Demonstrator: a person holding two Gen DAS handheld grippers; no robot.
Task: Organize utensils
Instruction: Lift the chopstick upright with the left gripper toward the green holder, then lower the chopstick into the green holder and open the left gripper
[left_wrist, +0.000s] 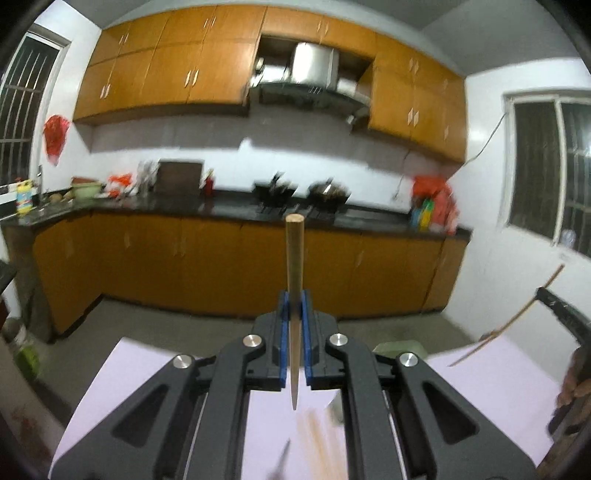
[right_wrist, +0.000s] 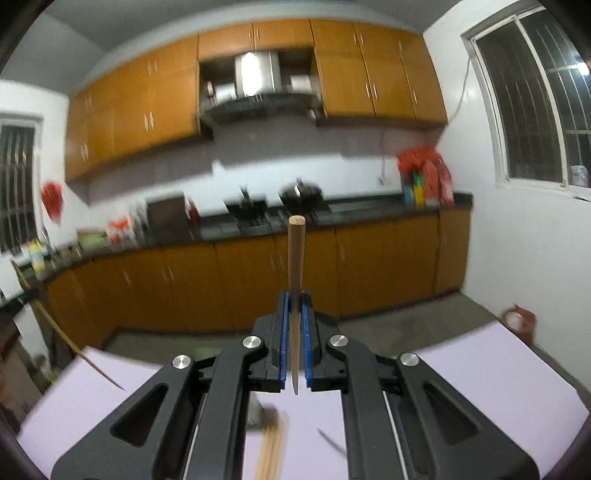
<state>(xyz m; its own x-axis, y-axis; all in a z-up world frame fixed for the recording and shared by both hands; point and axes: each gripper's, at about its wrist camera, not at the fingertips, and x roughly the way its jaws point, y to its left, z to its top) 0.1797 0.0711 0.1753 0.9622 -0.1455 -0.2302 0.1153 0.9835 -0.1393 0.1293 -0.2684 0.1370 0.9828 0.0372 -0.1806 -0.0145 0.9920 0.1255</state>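
Observation:
My left gripper (left_wrist: 294, 295) is shut on a wooden chopstick (left_wrist: 294, 258) that stands upright between the blue pads, thick end up, tip pointing down over the lilac table (left_wrist: 498, 373). My right gripper (right_wrist: 294, 297) is shut on another wooden chopstick (right_wrist: 296, 258), held the same way. Each wrist view shows the other hand's chopstick at its edge: in the left wrist view (left_wrist: 517, 317) and in the right wrist view (right_wrist: 62, 332). Several blurred chopsticks lie below on the table in the left wrist view (left_wrist: 314, 435) and in the right wrist view (right_wrist: 273, 443), beside a metal cup (right_wrist: 256, 410).
Orange kitchen cabinets (left_wrist: 221, 258) and a dark counter with woks (left_wrist: 325, 192) run along the far wall. A tape roll (right_wrist: 515, 319) sits by the table's far right corner. A dark slim utensil (right_wrist: 332, 441) lies on the table.

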